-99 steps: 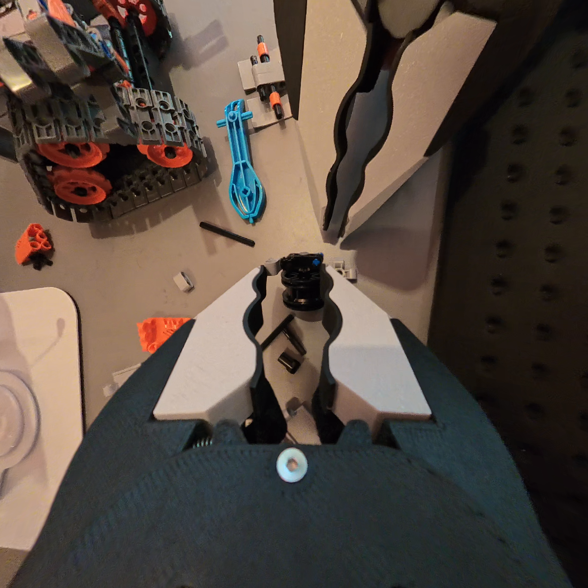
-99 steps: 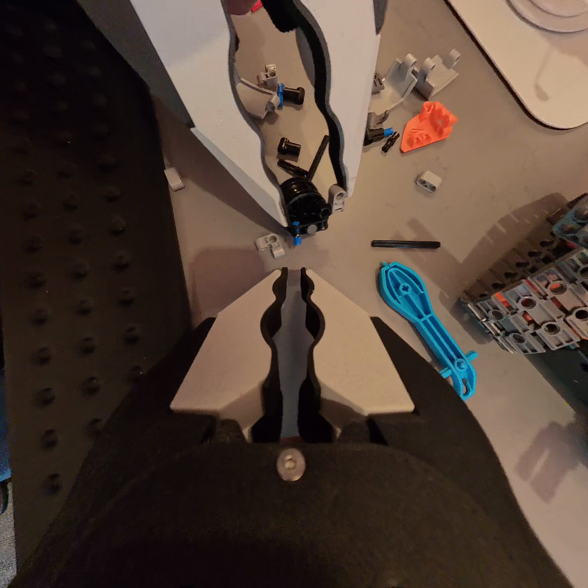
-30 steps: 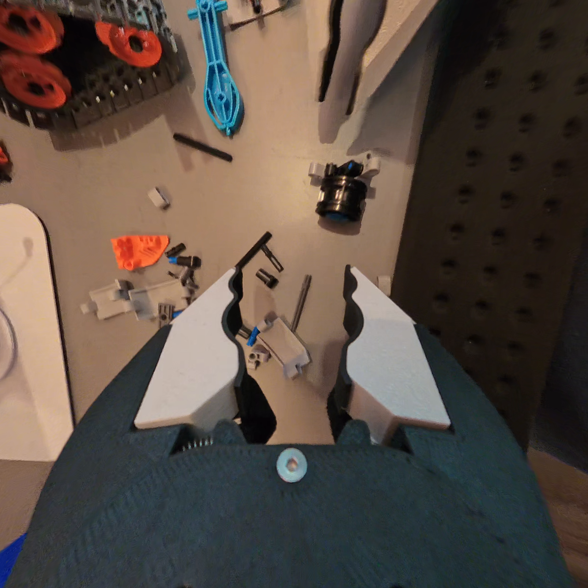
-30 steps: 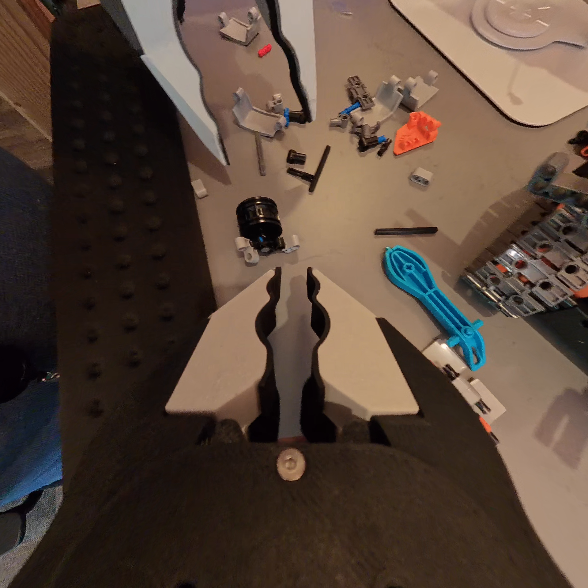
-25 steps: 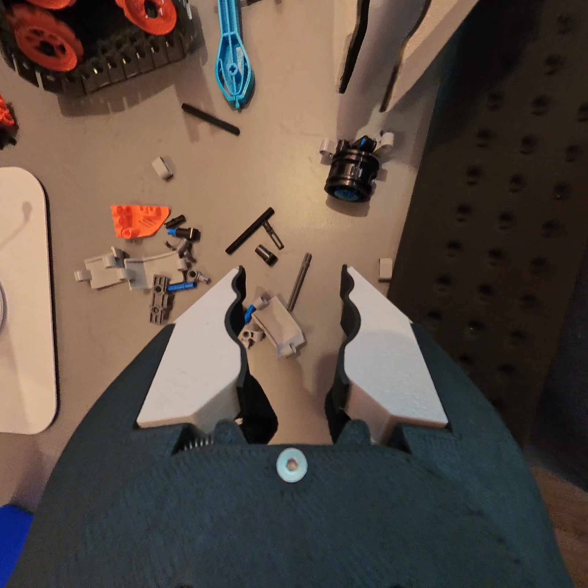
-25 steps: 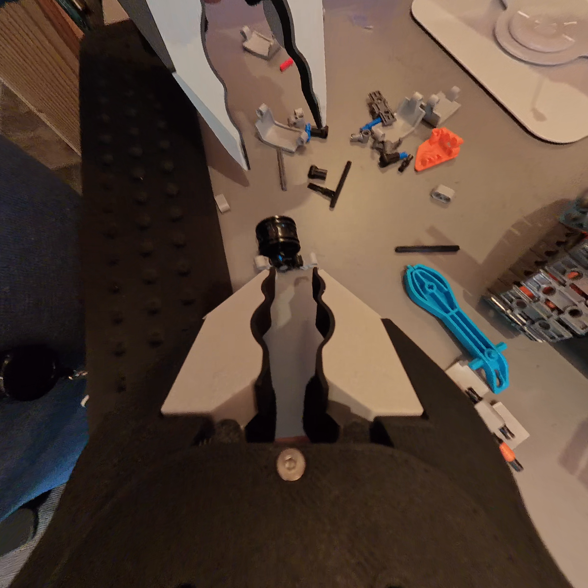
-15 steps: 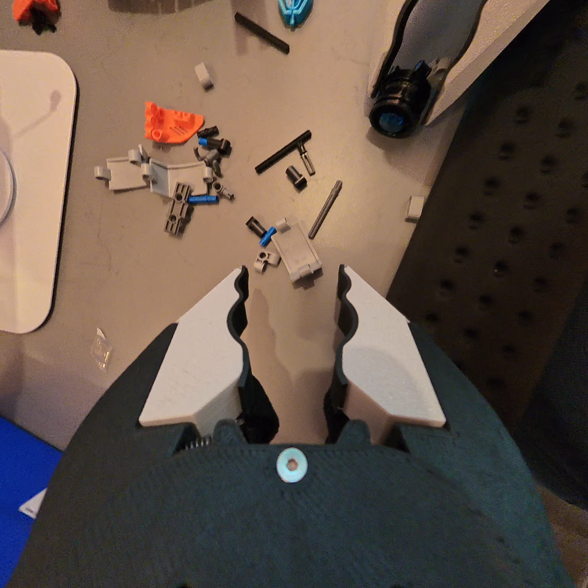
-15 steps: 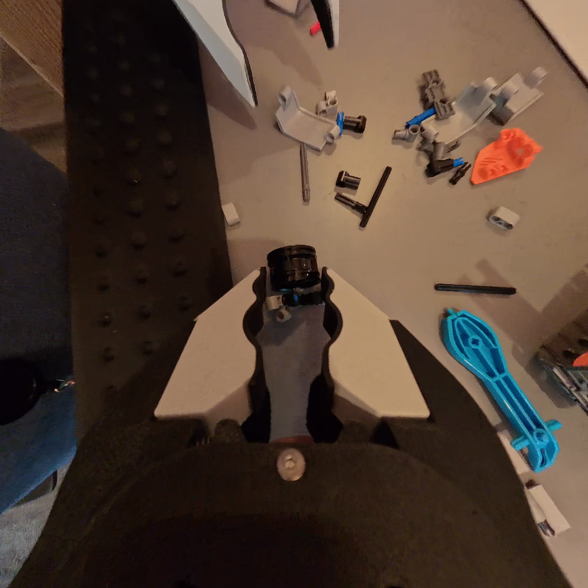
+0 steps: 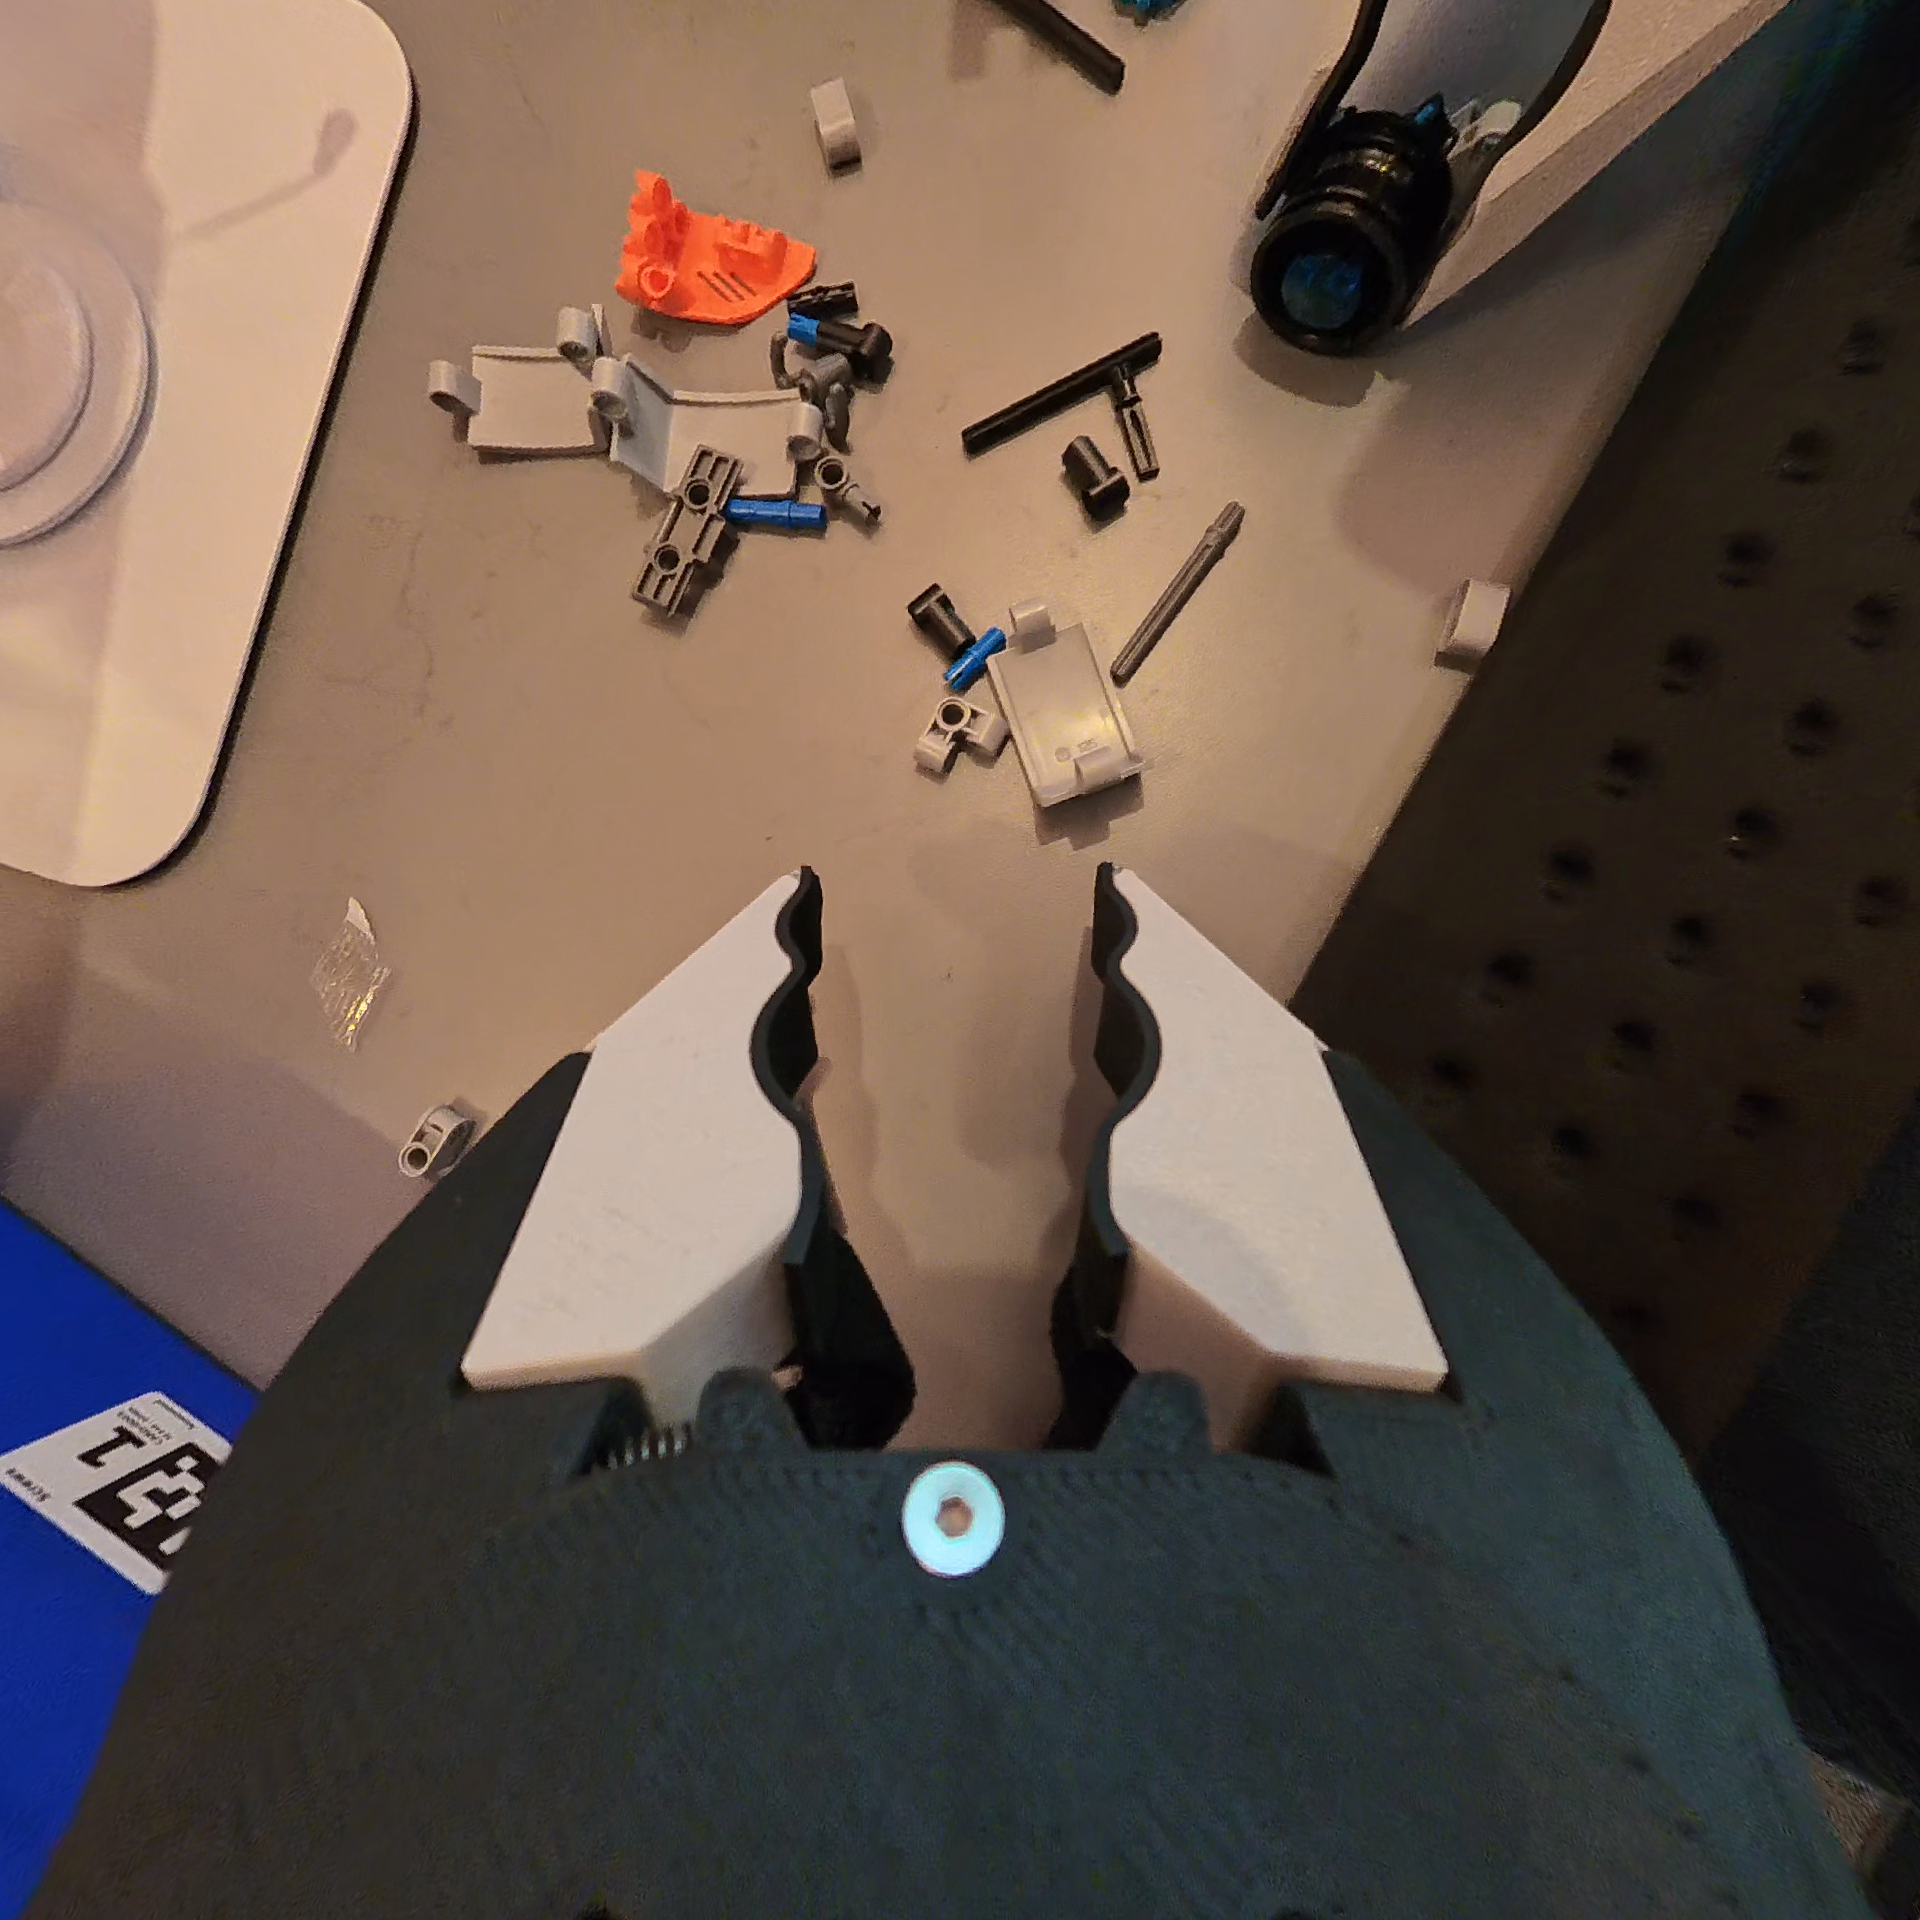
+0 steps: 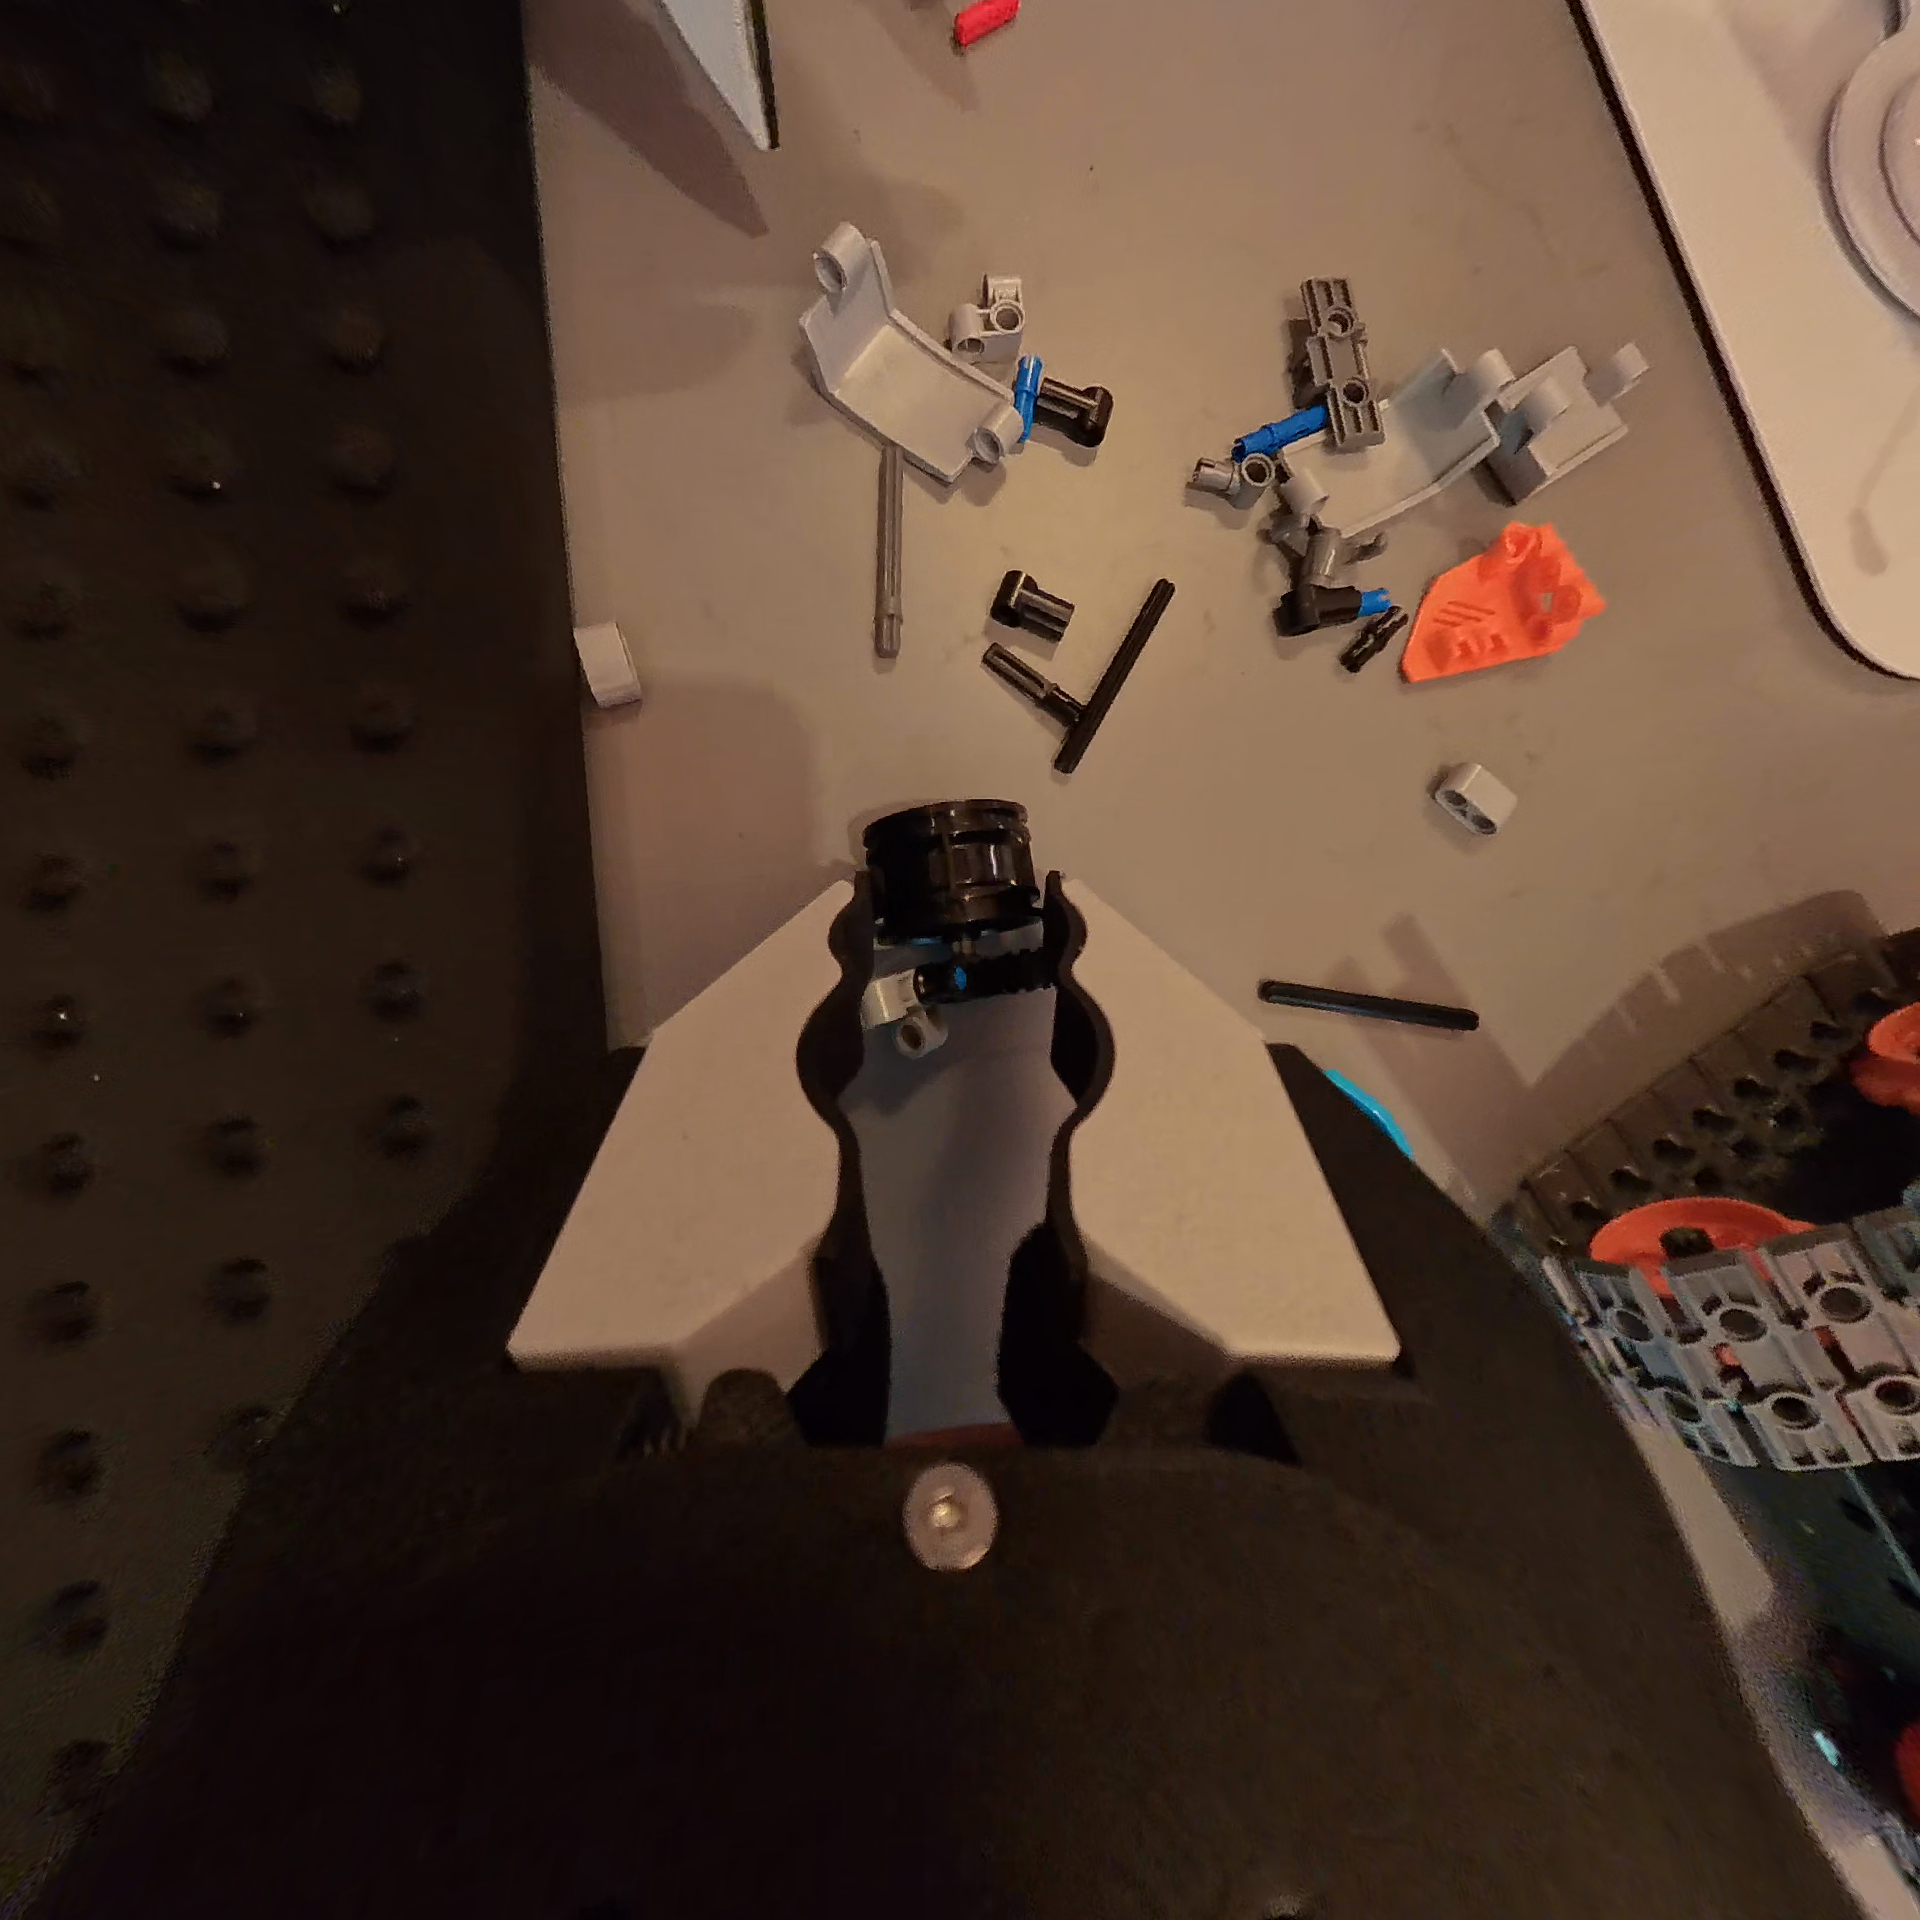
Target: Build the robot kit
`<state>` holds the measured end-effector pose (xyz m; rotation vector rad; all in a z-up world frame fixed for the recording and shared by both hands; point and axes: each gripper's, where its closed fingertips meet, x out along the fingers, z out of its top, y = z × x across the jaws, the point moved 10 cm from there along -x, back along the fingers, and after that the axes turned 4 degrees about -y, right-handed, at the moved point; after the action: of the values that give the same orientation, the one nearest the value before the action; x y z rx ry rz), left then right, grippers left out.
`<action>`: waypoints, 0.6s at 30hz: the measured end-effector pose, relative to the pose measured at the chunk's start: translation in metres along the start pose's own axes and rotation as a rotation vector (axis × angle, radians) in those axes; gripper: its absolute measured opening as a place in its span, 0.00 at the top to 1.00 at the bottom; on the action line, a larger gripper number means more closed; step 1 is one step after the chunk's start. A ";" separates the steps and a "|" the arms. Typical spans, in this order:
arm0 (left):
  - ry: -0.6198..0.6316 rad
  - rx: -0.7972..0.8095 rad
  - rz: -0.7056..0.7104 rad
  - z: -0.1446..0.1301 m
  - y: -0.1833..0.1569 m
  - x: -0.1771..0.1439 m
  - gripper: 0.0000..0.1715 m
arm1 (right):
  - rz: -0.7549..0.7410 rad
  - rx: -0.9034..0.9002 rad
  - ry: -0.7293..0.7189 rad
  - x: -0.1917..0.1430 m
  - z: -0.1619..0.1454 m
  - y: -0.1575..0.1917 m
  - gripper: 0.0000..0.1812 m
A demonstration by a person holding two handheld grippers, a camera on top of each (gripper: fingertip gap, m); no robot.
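My right gripper (image 10: 956, 909) is shut on a black wheel hub (image 10: 951, 868) with a grey connector and blue pin on its near end. The hub sticks out past the fingertips, above the grey table. The same hub (image 9: 1340, 234) shows in the left wrist view at the top right, held between the right gripper's fingers (image 9: 1538, 114). My left gripper (image 9: 953, 883) is open and empty, low over the table. Nearest to it lies a grey curved panel (image 9: 1065, 717) with a small grey connector (image 9: 951, 732) and a blue pin beside it.
Loose parts lie scattered: an orange piece (image 9: 712, 260), grey panels (image 9: 623, 410), a black axle (image 9: 1055, 395), a thin grey axle (image 9: 1179, 592). A black studded mat (image 9: 1683, 831) runs along one side. A white pad (image 9: 156, 416), a blue box (image 9: 62, 1455) and a tracked vehicle (image 10: 1756, 1340) border the area. Spacing between my two grippers at the tips: around 15 centimeters. To reach the black axle (image 9: 1055, 395) in a straight line is about 5 centimeters for my right fingers, about 11 centimeters for my left. The right camera catches it too, in the right wrist view (image 10: 1116, 662).
My left gripper let go of the wheel hub, opened wide and pulled back over the loose parts. My right gripper moved onto the hub, shut on it and holds it.
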<state>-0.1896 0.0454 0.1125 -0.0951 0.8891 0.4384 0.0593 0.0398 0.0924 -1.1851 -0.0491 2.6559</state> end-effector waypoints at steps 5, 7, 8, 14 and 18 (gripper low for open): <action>-0.038 -0.037 0.027 -0.004 0.004 0.002 0.72 | 0.054 -0.032 0.014 0.001 0.001 0.001 0.81; -0.033 -0.042 0.021 -0.006 0.003 0.003 0.72 | 0.072 -0.037 0.024 0.001 0.001 0.001 0.80; -0.026 -0.041 0.034 -0.008 0.004 0.004 0.72 | 0.087 -0.040 0.022 0.001 0.002 0.002 0.79; -0.049 -0.067 0.045 -0.011 0.004 0.001 0.72 | 0.110 -0.021 -0.031 -0.009 0.008 0.000 0.76; -0.062 -0.118 0.086 -0.014 0.008 -0.003 0.73 | 0.096 0.007 -0.063 -0.016 0.014 -0.006 0.77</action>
<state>-0.2043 0.0477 0.1072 -0.1509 0.8085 0.5713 0.0604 0.0429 0.1143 -1.1289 0.0071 2.7739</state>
